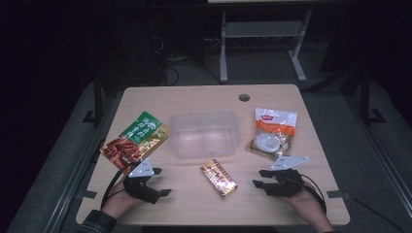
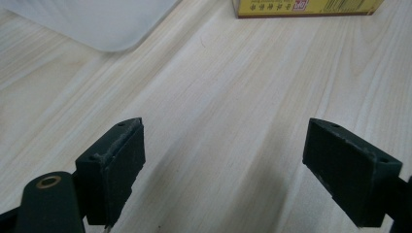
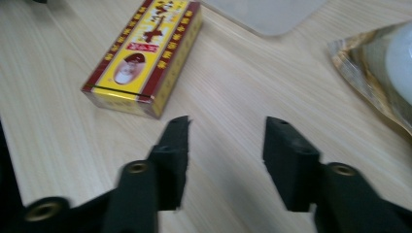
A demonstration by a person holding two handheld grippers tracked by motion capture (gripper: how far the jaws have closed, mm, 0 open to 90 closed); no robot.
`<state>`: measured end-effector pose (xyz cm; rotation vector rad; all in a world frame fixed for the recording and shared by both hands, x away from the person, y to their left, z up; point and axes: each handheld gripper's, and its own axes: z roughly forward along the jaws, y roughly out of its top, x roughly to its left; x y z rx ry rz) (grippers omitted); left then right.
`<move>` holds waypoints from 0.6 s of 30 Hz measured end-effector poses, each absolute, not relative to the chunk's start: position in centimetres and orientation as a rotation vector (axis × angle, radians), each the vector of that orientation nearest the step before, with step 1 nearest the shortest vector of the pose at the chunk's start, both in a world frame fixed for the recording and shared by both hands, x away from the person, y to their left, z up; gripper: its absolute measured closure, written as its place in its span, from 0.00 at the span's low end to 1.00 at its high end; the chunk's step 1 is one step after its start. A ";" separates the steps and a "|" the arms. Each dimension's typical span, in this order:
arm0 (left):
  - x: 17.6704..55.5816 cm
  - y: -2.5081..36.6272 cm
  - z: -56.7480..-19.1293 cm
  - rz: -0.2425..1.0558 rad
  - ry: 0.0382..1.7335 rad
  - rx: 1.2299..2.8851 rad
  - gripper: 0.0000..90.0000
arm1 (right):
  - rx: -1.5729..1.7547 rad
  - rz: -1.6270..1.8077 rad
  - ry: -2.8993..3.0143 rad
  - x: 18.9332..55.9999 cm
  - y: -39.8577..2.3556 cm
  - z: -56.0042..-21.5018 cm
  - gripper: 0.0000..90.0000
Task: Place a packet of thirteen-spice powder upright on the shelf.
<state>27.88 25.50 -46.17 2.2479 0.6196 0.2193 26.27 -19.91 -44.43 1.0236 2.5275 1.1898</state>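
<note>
On the wooden table (image 1: 194,99) an empty clear plastic container (image 1: 178,141) stands in the middle. In front of it lies a small yellow and red box (image 1: 219,178). My left gripper (image 1: 163,182) rests at the front left, pointing toward the box, open wide with bare table between its jaws (image 2: 226,126). The box's edge (image 2: 306,7) and a container corner (image 2: 97,22) lie ahead of it. My right gripper (image 1: 258,178) sits at the front right, facing left. It is open and holds nothing (image 3: 227,124); the box (image 3: 145,53) lies just beyond its jaws.
A green and red snack packet (image 1: 136,141) lies left of the container. An orange and white packet (image 1: 272,132) lies to its right, close beside the right gripper (image 3: 379,73). A cable hole (image 1: 244,97) is near the table's far edge. Beyond stands a white table frame (image 1: 262,34).
</note>
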 end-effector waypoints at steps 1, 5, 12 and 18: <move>27.9 25.5 -46.1 0.217 0.616 2.249 0.17 | 1.009 1.212 2.545 26.3 -19.5 -44.2 0.72; 27.8 25.6 -46.1 0.216 0.610 2.253 0.17 | 0.988 1.238 2.575 26.1 -18.7 -43.9 0.84; 27.8 25.5 -46.1 0.212 0.612 2.247 0.16 | 0.905 1.304 2.624 26.0 -16.8 -43.3 0.99; 27.8 25.4 -46.2 0.205 0.615 2.247 0.17 | 0.854 1.308 2.654 25.8 -15.4 -43.2 0.99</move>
